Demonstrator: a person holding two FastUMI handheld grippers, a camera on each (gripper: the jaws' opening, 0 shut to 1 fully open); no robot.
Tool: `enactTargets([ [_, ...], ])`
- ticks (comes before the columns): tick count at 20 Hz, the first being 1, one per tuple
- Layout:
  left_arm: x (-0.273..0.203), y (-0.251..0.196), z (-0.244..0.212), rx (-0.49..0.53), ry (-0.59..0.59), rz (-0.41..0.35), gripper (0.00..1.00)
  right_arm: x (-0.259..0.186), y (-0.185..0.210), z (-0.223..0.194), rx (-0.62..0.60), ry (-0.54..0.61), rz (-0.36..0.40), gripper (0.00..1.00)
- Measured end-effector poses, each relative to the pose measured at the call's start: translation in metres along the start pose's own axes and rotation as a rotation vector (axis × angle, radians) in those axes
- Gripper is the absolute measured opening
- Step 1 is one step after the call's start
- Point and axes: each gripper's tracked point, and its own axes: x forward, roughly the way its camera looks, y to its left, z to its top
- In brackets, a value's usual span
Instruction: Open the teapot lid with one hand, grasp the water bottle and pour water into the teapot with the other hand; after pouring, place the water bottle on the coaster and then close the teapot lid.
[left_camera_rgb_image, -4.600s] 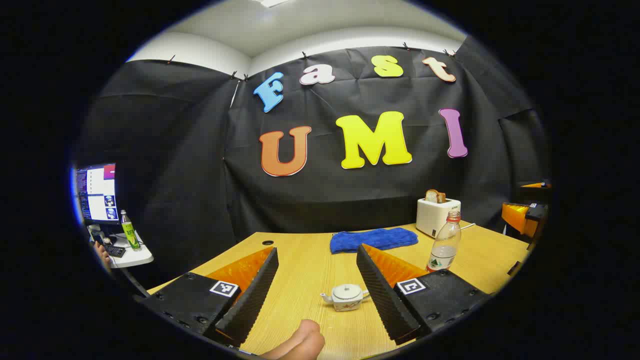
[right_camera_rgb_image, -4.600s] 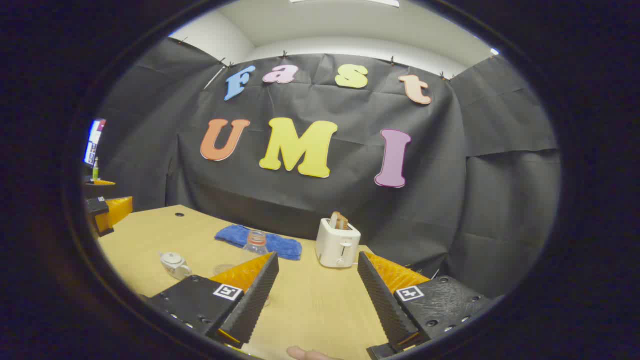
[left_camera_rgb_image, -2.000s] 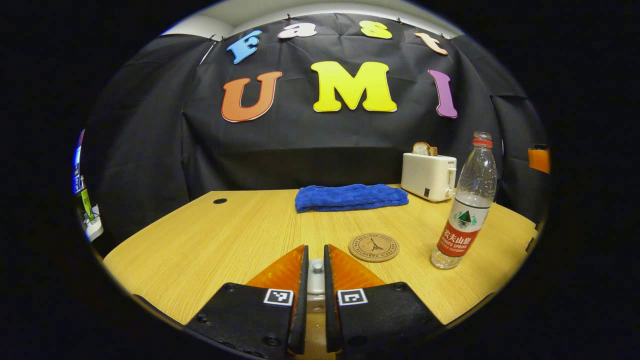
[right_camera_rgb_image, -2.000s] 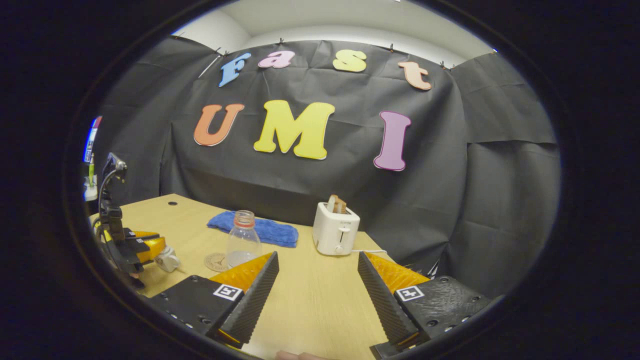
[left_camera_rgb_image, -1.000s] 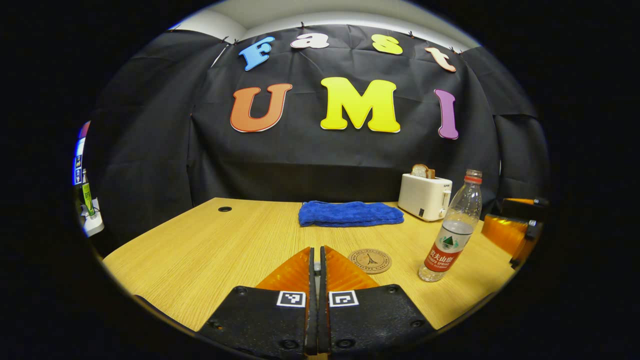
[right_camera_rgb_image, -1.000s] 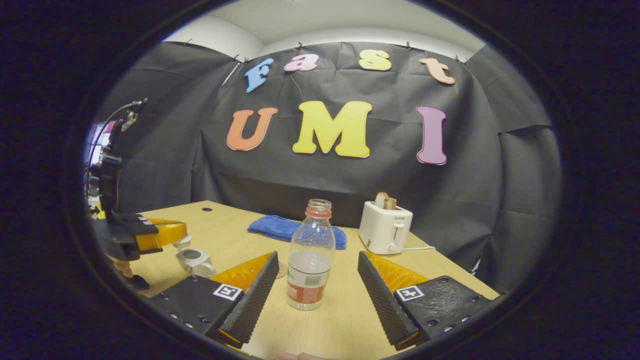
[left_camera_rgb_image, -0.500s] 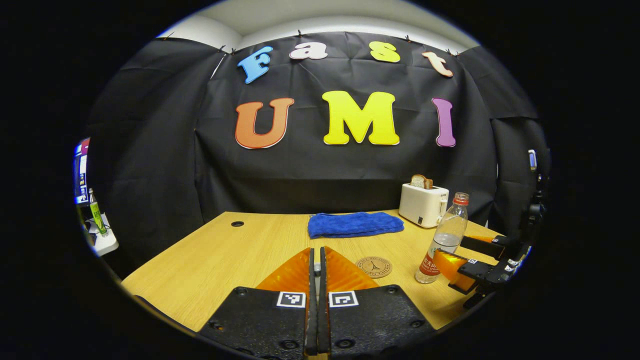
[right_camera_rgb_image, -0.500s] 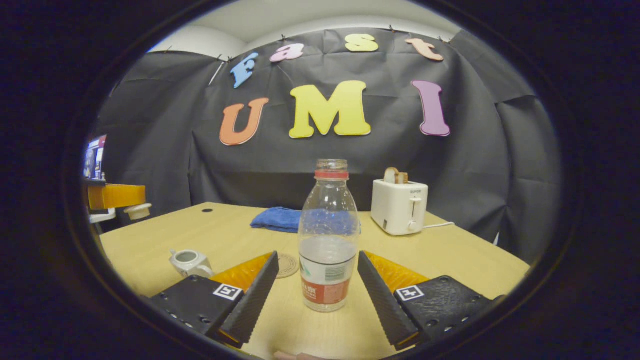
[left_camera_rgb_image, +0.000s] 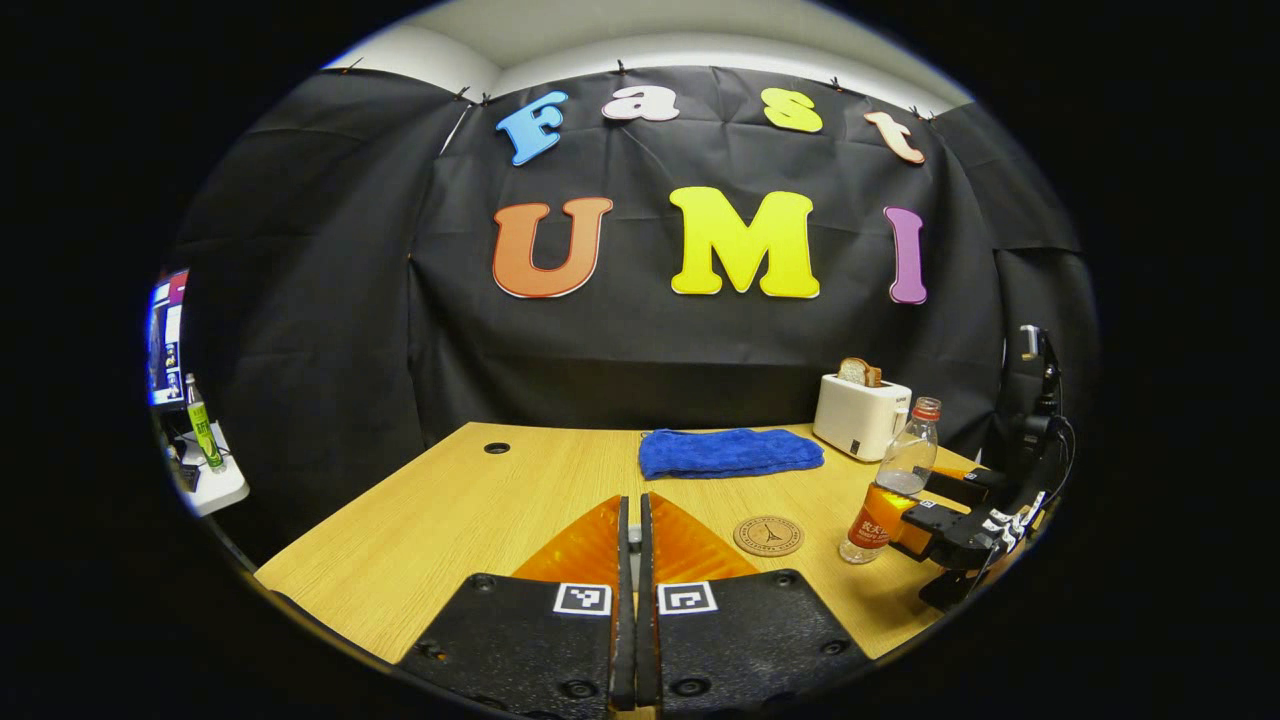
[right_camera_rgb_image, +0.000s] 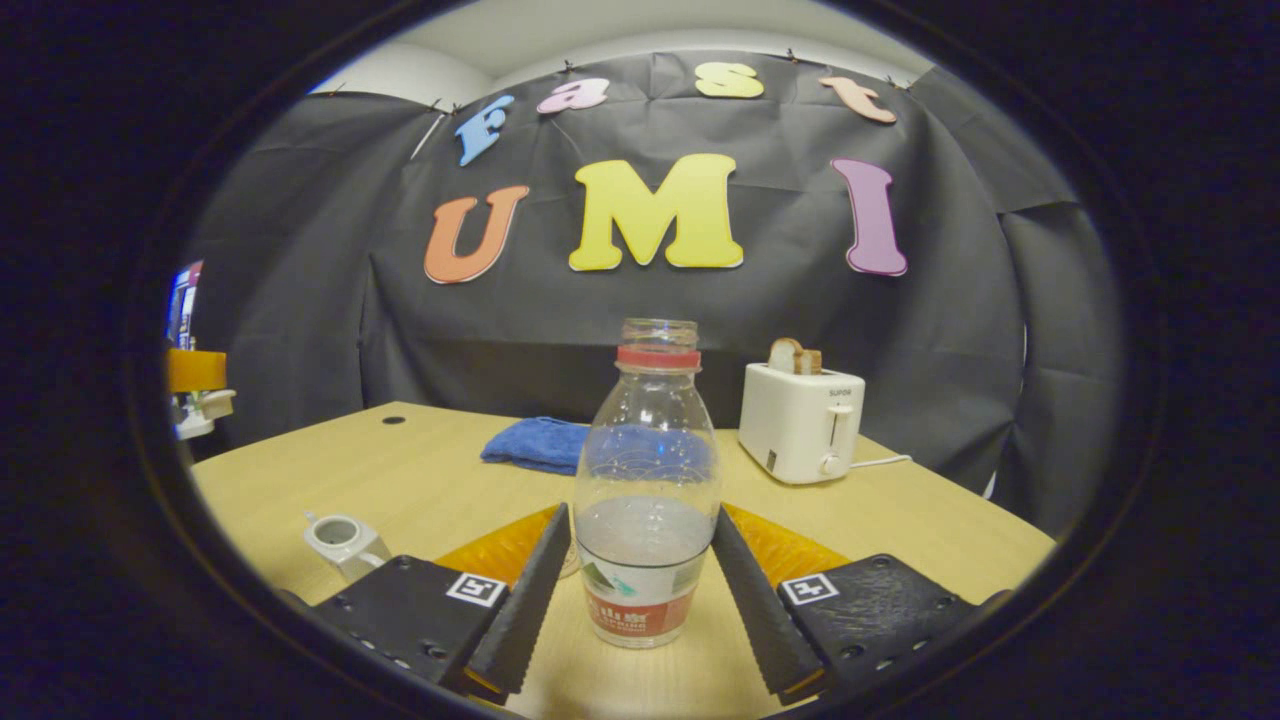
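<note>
The clear water bottle (right_camera_rgb_image: 648, 500), uncapped and partly full, stands on the wooden table (right_camera_rgb_image: 440, 480). My right gripper (right_camera_rgb_image: 640, 510) is shut on it, one finger pressing each side just above the label. In the left gripper view that right gripper (left_camera_rgb_image: 935, 505) grips the bottle (left_camera_rgb_image: 895, 480) beside the round cork coaster (left_camera_rgb_image: 768, 535). My left gripper (left_camera_rgb_image: 632, 505) is shut on the teapot lid's knob (left_camera_rgb_image: 633, 535), held in the air. At the far left of the right gripper view it (right_camera_rgb_image: 200, 372) carries the white lid (right_camera_rgb_image: 205, 405). The white teapot (right_camera_rgb_image: 340, 540) sits open on the table.
A white toaster (left_camera_rgb_image: 860, 415) with bread stands at the back right, a folded blue towel (left_camera_rgb_image: 730, 452) lies at the back middle. A cable hole (left_camera_rgb_image: 497, 448) marks the table's far left. A side desk with a screen and a green bottle (left_camera_rgb_image: 200, 435) lies beyond the left edge.
My right gripper moved in around the bottle and its fingers came together on it. The left gripper, holding the lid, drifted a little farther left and back.
</note>
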Motion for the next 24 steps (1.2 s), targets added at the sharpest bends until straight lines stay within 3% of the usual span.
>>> enactTargets([
  [2,-0.002,-0.001,0.001,0.005,-0.001,-0.007,0.03,0.001,0.0,-0.001,-0.009,0.015,-0.013,0.84],
  [3,-0.003,-0.001,0.002,0.006,-0.001,-0.013,0.03,0.002,-0.001,0.002,-0.008,0.016,-0.018,0.77],
  [7,-0.013,-0.002,0.013,0.003,-0.019,-0.041,0.03,-0.011,-0.004,0.021,-0.078,0.002,-0.044,0.75],
  [15,-0.03,0.003,0.027,0.016,-0.051,-0.081,0.03,-0.029,-0.013,0.036,-0.485,0.032,-0.173,0.75],
  [24,-0.035,0.013,0.031,0.037,-0.065,-0.087,0.03,-0.017,0.025,0.008,-0.839,0.083,-0.159,0.75],
])
